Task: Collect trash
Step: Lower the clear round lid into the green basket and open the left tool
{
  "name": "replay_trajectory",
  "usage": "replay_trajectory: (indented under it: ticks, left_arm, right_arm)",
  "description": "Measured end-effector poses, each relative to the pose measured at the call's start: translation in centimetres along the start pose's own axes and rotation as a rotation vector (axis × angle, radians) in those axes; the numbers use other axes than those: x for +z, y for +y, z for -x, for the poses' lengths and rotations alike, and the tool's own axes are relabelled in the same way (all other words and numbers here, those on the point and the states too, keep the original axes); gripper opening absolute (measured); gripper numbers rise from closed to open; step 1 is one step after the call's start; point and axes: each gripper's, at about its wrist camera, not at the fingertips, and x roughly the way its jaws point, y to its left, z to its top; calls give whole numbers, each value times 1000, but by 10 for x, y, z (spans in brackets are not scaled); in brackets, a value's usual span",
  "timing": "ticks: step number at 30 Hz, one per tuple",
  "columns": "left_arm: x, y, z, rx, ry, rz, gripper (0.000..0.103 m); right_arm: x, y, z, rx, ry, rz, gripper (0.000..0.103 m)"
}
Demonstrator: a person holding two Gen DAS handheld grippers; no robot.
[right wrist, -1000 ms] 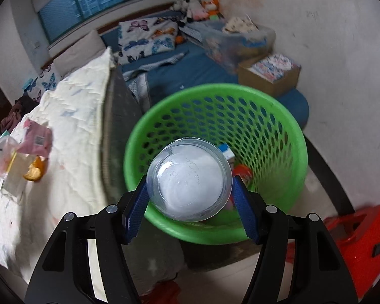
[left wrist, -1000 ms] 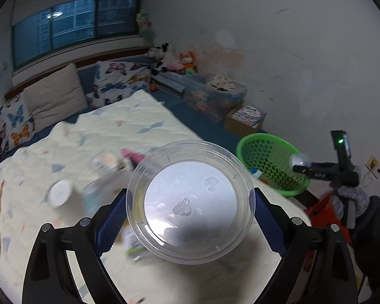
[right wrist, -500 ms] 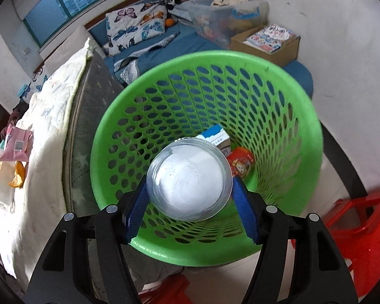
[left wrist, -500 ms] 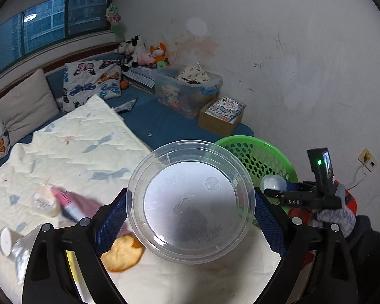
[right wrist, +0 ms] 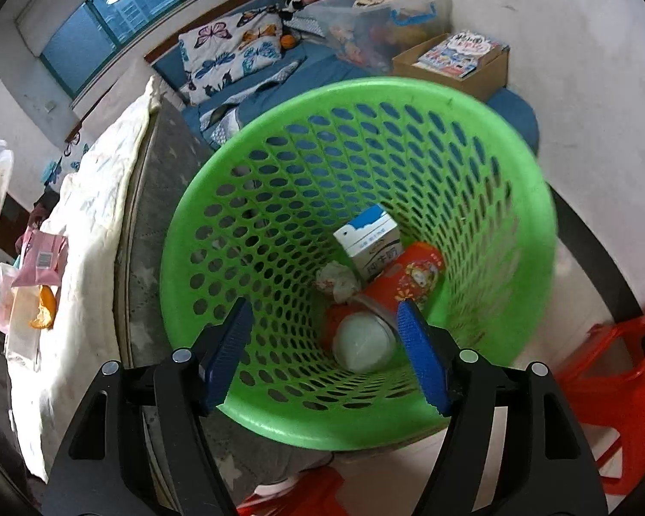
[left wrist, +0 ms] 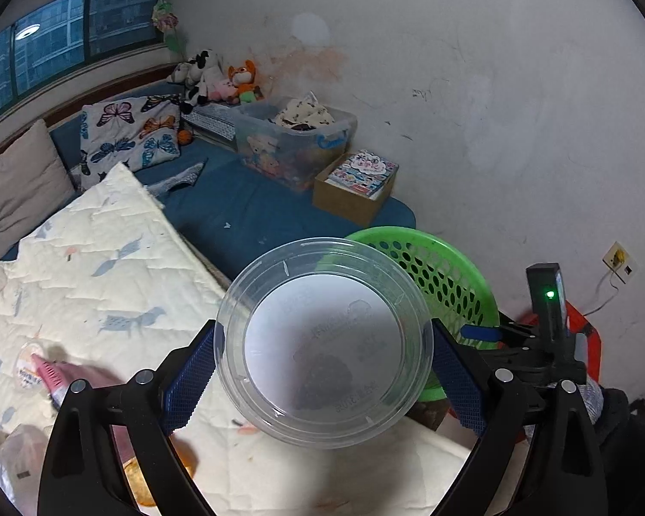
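Observation:
My left gripper (left wrist: 322,374) is shut on a clear round plastic container (left wrist: 324,342), held bottom-on toward the camera above the quilt's edge. Just beyond it stands the green basket (left wrist: 440,277). In the right wrist view my right gripper (right wrist: 324,354) hangs over the green basket (right wrist: 486,180), its jaws opening with nothing between the pads. A clear plastic cup (right wrist: 363,342) lies at the basket's bottom beside a blue-and-white milk carton (right wrist: 372,238), a red wrapper (right wrist: 410,275) and crumpled paper (right wrist: 337,279). My right gripper (left wrist: 481,332) also shows past the container in the left wrist view.
A cream quilt (left wrist: 86,284) bears a pink packet (left wrist: 71,380), a white lid (left wrist: 28,367) and orange peel (right wrist: 43,307). A red stool (right wrist: 615,382) stands right of the basket. A clear storage box (left wrist: 294,135) and a cardboard box of books (left wrist: 357,185) sit by the wall.
My right gripper let go of the clear cup, which dropped to the basket's bottom. My left gripper carried the round container across the quilt toward the basket.

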Motion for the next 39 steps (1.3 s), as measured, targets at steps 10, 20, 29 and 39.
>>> replay_trajectory:
  ticks: [10, 20, 29, 39]
  left_arm:
    - [10, -43, -52, -33, 67, -73, 90]
    - [11, -82, -126, -37, 204, -150, 90]
    - [2, -100, -164, -21, 302, -176, 90]
    - [-3, -97, -173, -8, 343, -156, 91]
  right_arm:
    - [-4, -9, 49, -59, -99, 17, 70]
    - [-19, -22, 72, -85, -156, -16, 70]
    - [-22, -39, 75, -84, -163, -76, 70]
    - [-26, -41, 76, -81, -165, -88, 70]
